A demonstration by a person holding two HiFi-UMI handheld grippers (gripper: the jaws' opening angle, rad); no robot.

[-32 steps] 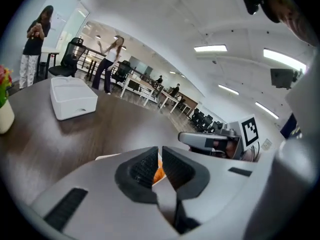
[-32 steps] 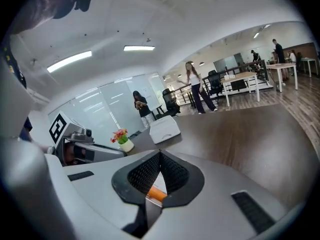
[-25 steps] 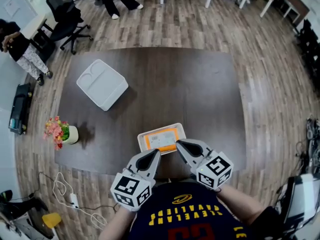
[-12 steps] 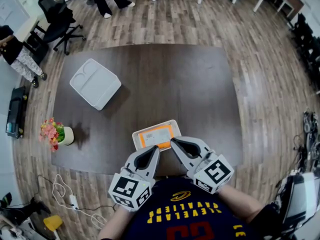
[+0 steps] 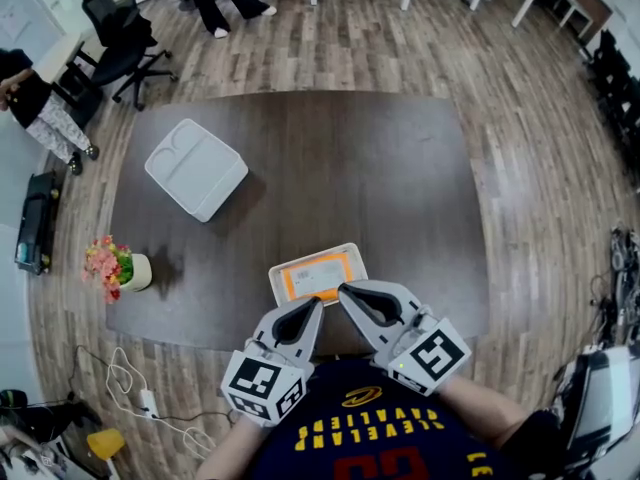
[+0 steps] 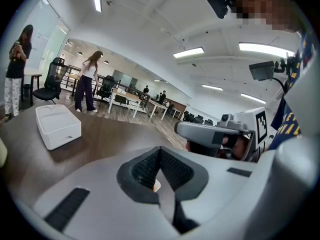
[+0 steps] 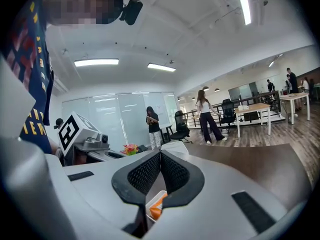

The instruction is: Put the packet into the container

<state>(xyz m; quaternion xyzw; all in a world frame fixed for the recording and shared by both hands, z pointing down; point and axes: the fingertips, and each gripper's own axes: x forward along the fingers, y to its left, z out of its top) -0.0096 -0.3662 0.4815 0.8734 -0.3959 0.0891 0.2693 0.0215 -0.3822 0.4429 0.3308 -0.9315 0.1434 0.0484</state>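
Observation:
The packet (image 5: 318,273), orange with a white border, lies flat on the dark table (image 5: 380,178) near its front edge. The white container (image 5: 196,168) sits far off at the table's back left, also visible in the left gripper view (image 6: 57,125). My left gripper (image 5: 312,306) is shut and empty, its tip just short of the packet's near edge. My right gripper (image 5: 345,290) is shut too, with its tip at the packet's near right corner. In each gripper view the jaws meet with nothing between them, and a sliver of orange packet (image 7: 156,209) shows below them.
A small pot of flowers (image 5: 120,266) stands at the table's left front. Office chairs (image 5: 125,28) and people stand beyond the table's far left. Cables and a power strip (image 5: 140,393) lie on the floor at lower left.
The right gripper has edged a little left toward the packet's near corner. The left gripper has barely moved, and the packet has stayed put.

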